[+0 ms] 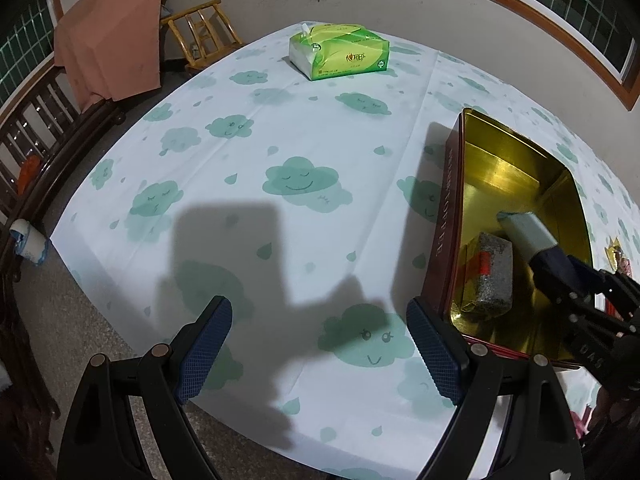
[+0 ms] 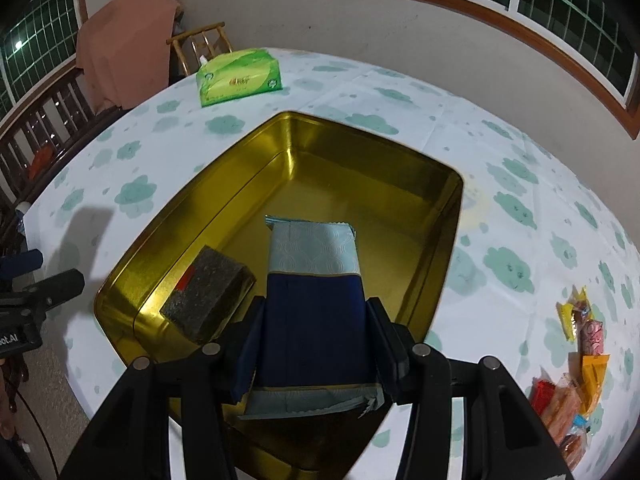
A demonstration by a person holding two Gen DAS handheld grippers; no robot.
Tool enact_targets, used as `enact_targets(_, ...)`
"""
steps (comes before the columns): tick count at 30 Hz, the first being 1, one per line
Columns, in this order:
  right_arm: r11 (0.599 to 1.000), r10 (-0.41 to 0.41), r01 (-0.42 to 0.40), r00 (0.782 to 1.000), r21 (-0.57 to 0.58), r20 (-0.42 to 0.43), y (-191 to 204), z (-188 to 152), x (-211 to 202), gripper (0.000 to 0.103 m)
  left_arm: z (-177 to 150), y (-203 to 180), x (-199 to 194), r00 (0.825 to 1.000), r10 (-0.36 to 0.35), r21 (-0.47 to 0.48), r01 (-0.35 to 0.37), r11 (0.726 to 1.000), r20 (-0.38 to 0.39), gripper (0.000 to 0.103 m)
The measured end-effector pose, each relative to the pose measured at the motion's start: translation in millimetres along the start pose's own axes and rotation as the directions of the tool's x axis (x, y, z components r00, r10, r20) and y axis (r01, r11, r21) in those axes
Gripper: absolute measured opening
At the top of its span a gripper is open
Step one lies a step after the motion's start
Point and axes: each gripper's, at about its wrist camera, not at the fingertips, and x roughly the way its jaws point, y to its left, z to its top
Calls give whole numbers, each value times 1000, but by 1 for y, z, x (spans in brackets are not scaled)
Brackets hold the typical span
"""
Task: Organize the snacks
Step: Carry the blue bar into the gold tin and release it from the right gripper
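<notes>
Over gold tin, right tongs squeeze blue pack, long axis toward 12 o'clock. Grey pack inside at 10 o'clock. Left tongs wide open, empty, beside tin.

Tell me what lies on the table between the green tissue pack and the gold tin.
Nothing: between the tissue pack and the tin there is only bare cloud-print tablecloth. The right wrist view shows it best.
</notes>
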Motion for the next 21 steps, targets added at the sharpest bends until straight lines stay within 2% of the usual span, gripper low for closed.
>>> enact_targets(21, 999, 44, -44, 999, -22, -26, 10, -10, 7, 51, -2, -13, -10, 1000, -11, 14, 11, 1000, 6, 87)
